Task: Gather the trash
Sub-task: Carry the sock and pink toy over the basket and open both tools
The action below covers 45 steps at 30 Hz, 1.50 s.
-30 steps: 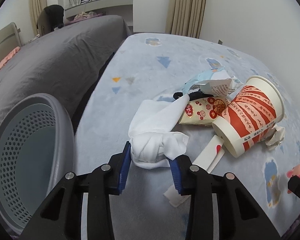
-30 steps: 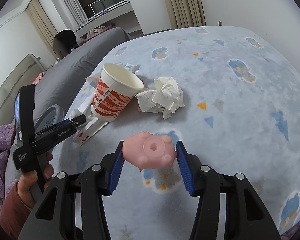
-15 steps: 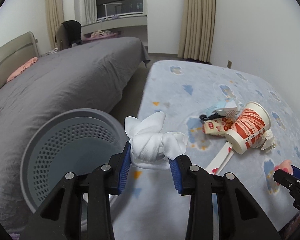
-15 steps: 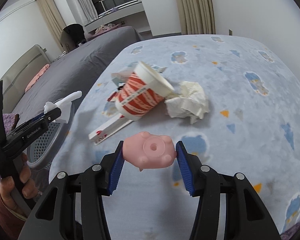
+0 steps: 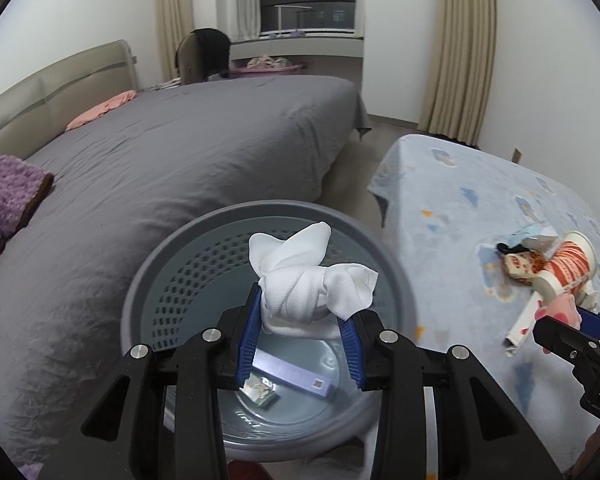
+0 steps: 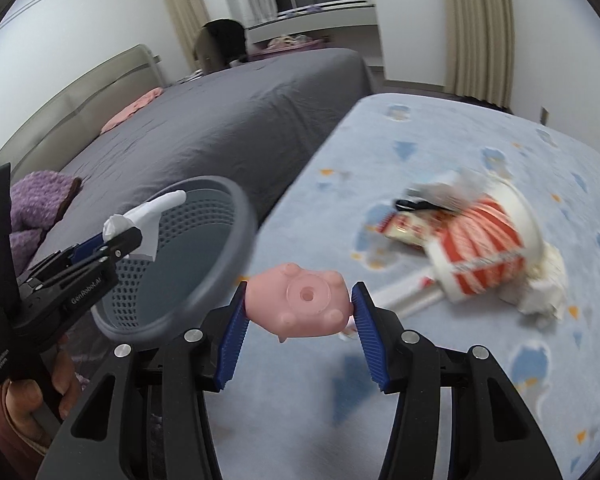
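Note:
My left gripper [image 5: 300,322] is shut on a knotted white cloth [image 5: 306,280] and holds it over the open grey perforated bin [image 5: 172,256]. A purple box [image 5: 292,374] and a small wrapper [image 5: 260,392] lie on the bin's floor. My right gripper [image 6: 298,308] is shut on a pink pig toy [image 6: 300,304] above the patterned blue mat [image 6: 460,380], just right of the bin [image 6: 236,240]. The left gripper with the cloth [image 6: 148,216] also shows in the right wrist view. A red-and-white paper cup [image 6: 484,240] lies tipped on the mat with wrappers around it.
A bed with a grey cover [image 5: 180,152] stands left of the bin. A purple blanket [image 5: 4,192] lies at its left edge. Crumpled tissue [image 6: 540,296] and a flat white box [image 6: 404,292] lie by the cup. Curtains [image 5: 460,48] hang at the far wall.
My left gripper has carried the white cloth left from the mat to above the bin. My right gripper has moved left toward the bin with the pink toy still held.

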### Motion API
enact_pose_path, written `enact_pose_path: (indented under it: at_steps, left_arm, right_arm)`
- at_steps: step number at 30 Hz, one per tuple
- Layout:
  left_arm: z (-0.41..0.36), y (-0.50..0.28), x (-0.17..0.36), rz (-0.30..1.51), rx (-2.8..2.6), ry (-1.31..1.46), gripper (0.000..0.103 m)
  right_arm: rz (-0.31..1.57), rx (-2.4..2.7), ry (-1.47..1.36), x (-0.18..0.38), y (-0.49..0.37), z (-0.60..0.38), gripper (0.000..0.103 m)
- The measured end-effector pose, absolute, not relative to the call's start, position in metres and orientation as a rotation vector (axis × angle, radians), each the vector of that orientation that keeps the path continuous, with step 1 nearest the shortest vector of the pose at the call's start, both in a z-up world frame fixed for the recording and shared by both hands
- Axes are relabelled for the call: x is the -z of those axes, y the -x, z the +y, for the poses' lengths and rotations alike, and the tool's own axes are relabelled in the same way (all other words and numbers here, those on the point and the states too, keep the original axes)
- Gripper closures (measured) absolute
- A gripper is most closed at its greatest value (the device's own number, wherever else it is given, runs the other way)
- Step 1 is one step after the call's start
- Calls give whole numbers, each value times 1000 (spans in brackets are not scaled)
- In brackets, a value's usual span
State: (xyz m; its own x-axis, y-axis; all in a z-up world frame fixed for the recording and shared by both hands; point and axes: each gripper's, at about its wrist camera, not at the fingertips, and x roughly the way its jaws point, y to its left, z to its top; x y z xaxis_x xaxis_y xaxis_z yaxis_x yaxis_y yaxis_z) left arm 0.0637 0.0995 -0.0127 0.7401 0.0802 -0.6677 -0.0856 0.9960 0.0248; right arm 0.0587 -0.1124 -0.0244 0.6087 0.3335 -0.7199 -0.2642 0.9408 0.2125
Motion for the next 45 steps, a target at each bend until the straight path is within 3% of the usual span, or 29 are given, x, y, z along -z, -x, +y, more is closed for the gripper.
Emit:
enact_pose_path:
  at_steps: [26, 28, 30, 34, 40, 42, 45]
  left_arm:
    - [171, -86, 53, 873, -220, 102, 63]
    - [172, -86, 53, 870, -226, 100, 58]
    - [171, -85, 52, 865, -229, 97, 47]
    - [172, -83, 50, 862, -238, 96, 42]
    - [175, -82, 49, 855, -264, 100, 24]
    - [175, -81, 48, 853, -272, 101, 14]
    - [177, -80, 46, 845, -282, 105, 10]
  right_arm:
    - [920, -590, 39, 50, -136, 4, 53]
    - [918, -592, 39, 49, -137, 5, 44]
    - [911, -592, 29, 47, -137, 3, 38]
    - [906, -573, 23, 45, -137, 0, 37]
    - [903, -554, 22, 46, -135, -2, 37]
    - [903, -549, 25, 47, -135, -1, 37]
    - [902, -546, 28, 47, -134, -2, 37]
